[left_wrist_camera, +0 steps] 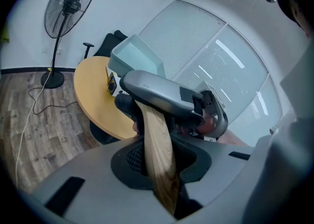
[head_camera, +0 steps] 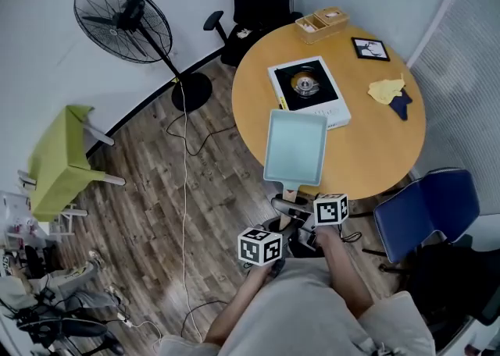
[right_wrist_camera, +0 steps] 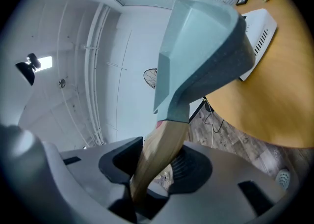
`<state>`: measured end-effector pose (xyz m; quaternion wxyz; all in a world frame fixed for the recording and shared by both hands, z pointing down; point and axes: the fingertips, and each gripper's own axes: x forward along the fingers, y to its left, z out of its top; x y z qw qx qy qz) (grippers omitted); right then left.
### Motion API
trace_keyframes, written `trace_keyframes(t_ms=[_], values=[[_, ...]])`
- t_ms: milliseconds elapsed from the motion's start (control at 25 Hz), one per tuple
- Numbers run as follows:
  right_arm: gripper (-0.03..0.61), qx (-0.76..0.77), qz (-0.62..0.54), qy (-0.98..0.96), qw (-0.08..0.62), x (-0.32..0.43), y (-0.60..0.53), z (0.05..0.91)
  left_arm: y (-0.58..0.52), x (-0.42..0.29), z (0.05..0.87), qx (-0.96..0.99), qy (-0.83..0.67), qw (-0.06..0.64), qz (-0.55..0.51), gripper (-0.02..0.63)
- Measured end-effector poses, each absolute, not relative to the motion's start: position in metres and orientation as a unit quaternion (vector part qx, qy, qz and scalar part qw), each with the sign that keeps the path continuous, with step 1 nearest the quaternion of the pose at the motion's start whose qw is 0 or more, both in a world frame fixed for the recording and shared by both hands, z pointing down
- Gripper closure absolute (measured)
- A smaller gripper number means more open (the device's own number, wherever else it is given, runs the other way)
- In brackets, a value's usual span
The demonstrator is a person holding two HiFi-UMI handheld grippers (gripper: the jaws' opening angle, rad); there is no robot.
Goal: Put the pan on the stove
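1. A standing fan (head_camera: 123, 20) is sitting at the upper left of the head view. A green side table (head_camera: 58, 161) is standing below it on the wood floor (head_camera: 156, 190).
2. The left gripper (left_wrist_camera: 159, 154) is coming in from bottom centre of the head view. Its jaws are standing narrow and clamping the pan's wooden handle (left_wrist_camera: 159, 149), which is running up between them in the left gripper view.
3. The pan (head_camera: 295, 144), square and pale blue, is sitting at frame centre over the near edge of the round table (head_camera: 375, 151). Its handle is sticking out past the table rim, down toward the person.
4. In the right gripper view the pan is hanging clear above the table top.
5. The stove (head_camera: 306, 85), a black top on a white body, is lying on the table just above the pan in the frame. The pan's far edge is reaching the stove's near edge, but the pan is not on the burner.
6. The right gripper (right_wrist_camera: 157, 161) is crossing just right of the left one. Its jaws are standing moderately apart and closing on the same handle.
7. A yellow cloth (head_camera: 387, 90) is lying on the table right of the stove. A blue chair (head_camera: 426, 210) is standing at the lower right.
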<state>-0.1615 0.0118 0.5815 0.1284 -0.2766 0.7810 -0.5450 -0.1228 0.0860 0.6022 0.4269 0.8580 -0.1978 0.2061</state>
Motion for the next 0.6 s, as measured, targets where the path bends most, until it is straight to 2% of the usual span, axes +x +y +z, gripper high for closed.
trace_keyframes(t_ms=[600], values=[[0.410,-0.265,-0.556,0.777,0.128,-0.114,-0.043,0.595,0.030,-0.075,0.614,0.851,-0.214,0.431,0.212,0.525]])
